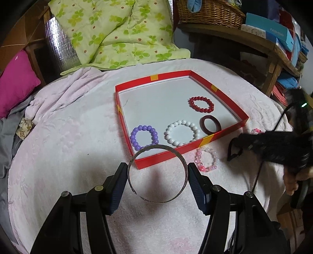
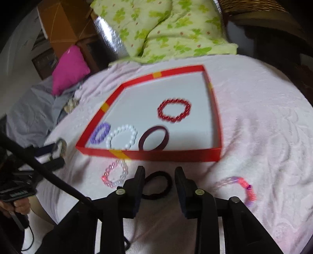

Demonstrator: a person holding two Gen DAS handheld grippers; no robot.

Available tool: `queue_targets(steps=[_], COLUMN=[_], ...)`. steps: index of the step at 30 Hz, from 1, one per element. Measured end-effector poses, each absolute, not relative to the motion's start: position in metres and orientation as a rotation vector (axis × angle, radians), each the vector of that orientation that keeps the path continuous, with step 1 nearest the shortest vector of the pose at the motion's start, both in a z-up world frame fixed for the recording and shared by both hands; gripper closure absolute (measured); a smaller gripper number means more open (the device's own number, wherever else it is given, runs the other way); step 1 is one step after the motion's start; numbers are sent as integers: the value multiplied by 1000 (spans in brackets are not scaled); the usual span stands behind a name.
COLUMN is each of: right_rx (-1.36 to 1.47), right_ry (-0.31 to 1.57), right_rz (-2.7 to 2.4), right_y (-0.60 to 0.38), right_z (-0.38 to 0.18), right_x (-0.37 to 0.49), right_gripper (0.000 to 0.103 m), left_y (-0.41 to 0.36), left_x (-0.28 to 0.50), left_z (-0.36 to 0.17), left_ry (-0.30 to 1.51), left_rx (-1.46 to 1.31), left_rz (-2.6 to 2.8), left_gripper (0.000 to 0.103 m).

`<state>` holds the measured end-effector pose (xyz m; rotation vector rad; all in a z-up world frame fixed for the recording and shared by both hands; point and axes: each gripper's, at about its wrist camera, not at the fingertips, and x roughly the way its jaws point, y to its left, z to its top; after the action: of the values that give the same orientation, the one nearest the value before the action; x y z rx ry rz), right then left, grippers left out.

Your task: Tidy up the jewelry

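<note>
My left gripper [image 1: 157, 170] is shut on a thin silver bangle [image 1: 157, 201], held just short of the near edge of the red tray [image 1: 195, 145]. The tray holds a purple bead bracelet [image 1: 144, 137], a white bead bracelet [image 1: 182, 133], a dark maroon bangle [image 1: 210, 124] and a red bead bracelet [image 1: 201, 104]. A pink bead bracelet [image 1: 207, 159] lies outside the tray. My right gripper [image 2: 160, 173] is open above a black hair tie [image 2: 158, 187] lying between its fingers on the cloth. A pink-purple bracelet [image 2: 244, 187] lies to its right.
Everything lies on a pale pink blanket [image 1: 68, 146] on a bed. A green quilt [image 1: 121, 31] and a magenta pillow [image 1: 15, 82] sit behind. A wooden shelf with a wicker basket [image 1: 211, 11] and boxes stands at the right.
</note>
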<state>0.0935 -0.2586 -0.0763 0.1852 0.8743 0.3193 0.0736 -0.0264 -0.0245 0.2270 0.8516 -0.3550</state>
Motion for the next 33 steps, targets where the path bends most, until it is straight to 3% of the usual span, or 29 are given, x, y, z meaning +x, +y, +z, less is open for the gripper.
queue_targets(steps=[4,7,22,26,28,30,31,33], right_rx=[96,77,165,140,137,144,156,193], right_ry=[888,891,727,762,794,815,822,847], right_rz=[302,283,332,327,323,328,330,341], right_y=[-247,-248,-250,-258,-263,-265,-264,-261], right_z=[-86,-87,-24,-28,-36,-44,-47,-53], right_x=[90,85,64,66,64,62,62,62], right_gripper=[69,94,95,95,87,68,52,47], left_y=[-27,-28,-22,-20,-21,-23,-24,-27], left_x=[72,72,78,76,77,77,76,74], left_z=[-26,-28,-13,-17,-22,-26,-27,-27], left_ry=[857,868,849,855,871,886,890,888], left_rx=[224,219,198,194,188,183,183,191], left_rz=[-360,-363,-347,-350,-350,-353,-356,-368], left_gripper=[40,40,40,40,40,40,40,40])
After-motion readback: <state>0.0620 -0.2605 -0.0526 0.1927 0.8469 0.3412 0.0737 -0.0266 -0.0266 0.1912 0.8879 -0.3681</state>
